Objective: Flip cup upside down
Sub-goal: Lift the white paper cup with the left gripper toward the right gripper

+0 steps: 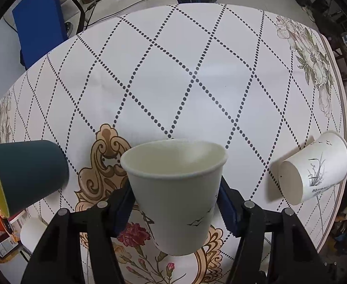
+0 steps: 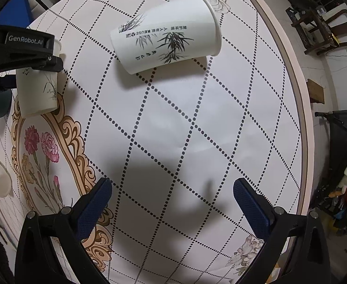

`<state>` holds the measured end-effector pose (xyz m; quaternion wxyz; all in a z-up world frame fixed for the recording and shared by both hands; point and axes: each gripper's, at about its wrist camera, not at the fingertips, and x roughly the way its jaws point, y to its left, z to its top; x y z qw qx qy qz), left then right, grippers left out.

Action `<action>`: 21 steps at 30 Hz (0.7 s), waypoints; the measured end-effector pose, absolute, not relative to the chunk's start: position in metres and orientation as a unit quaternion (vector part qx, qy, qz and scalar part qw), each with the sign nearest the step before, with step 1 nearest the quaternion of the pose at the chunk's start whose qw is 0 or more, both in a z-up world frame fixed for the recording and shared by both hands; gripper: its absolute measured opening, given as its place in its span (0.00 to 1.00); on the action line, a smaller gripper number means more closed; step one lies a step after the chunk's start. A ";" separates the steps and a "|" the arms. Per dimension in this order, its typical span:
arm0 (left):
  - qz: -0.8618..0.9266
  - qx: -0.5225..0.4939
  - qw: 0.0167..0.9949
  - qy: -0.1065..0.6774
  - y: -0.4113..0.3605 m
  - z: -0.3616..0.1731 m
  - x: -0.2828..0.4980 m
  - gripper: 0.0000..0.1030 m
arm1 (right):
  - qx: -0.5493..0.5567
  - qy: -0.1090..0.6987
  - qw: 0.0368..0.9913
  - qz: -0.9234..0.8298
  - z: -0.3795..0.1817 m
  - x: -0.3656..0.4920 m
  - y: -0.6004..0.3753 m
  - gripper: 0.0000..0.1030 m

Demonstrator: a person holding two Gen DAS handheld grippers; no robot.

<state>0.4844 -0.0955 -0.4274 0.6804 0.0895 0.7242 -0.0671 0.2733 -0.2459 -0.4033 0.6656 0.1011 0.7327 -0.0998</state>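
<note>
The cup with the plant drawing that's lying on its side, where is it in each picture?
Left wrist view: the lying cup is at the right edge, bottom facing the camera.
Right wrist view: the same cup is at top centre, rim to the right.
Shared landmark: the held cup, in the left tool.

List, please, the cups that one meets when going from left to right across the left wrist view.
Dark teal cup lying on its side → white paper cup held upright in the left gripper → white paper cup with plant print lying on its side near the table's right edge.
</note>
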 end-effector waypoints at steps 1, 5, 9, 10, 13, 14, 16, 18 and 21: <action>-0.069 0.087 0.680 0.725 -0.096 -0.424 0.481 0.59 | 0.102 0.732 0.666 -0.100 -0.402 0.273 -0.247 1.00; -0.079 0.077 0.681 0.724 -0.087 -0.408 0.473 0.59 | 0.102 0.731 0.667 -0.098 -0.398 0.268 -0.253 1.00; -0.092 0.069 0.678 0.726 -0.080 -0.390 0.455 0.59 | 0.099 0.730 0.670 -0.094 -0.391 0.257 -0.255 1.00; -0.094 0.067 0.676 0.728 -0.079 -0.386 0.450 0.59 | 0.098 0.729 0.671 -0.093 -0.389 0.253 -0.255 1.00; -0.098 0.065 0.674 0.729 -0.071 -0.376 0.428 0.59 | 0.094 0.729 0.673 -0.087 -0.382 0.239 -0.257 1.00; -0.097 0.062 0.674 0.729 -0.067 -0.373 0.420 0.59 | 0.091 0.729 0.673 -0.086 -0.381 0.234 -0.257 1.00; -0.096 0.056 0.670 0.734 -0.064 -0.367 0.400 0.59 | 0.086 0.728 0.675 -0.083 -0.377 0.222 -0.259 1.00; -0.095 0.041 0.661 0.743 -0.060 -0.361 0.376 0.59 | 0.084 0.728 0.675 -0.079 -0.373 0.209 -0.260 1.00; -0.090 0.025 0.648 0.756 -0.056 -0.356 0.338 0.59 | 0.082 0.729 0.675 -0.075 -0.369 0.185 -0.266 1.00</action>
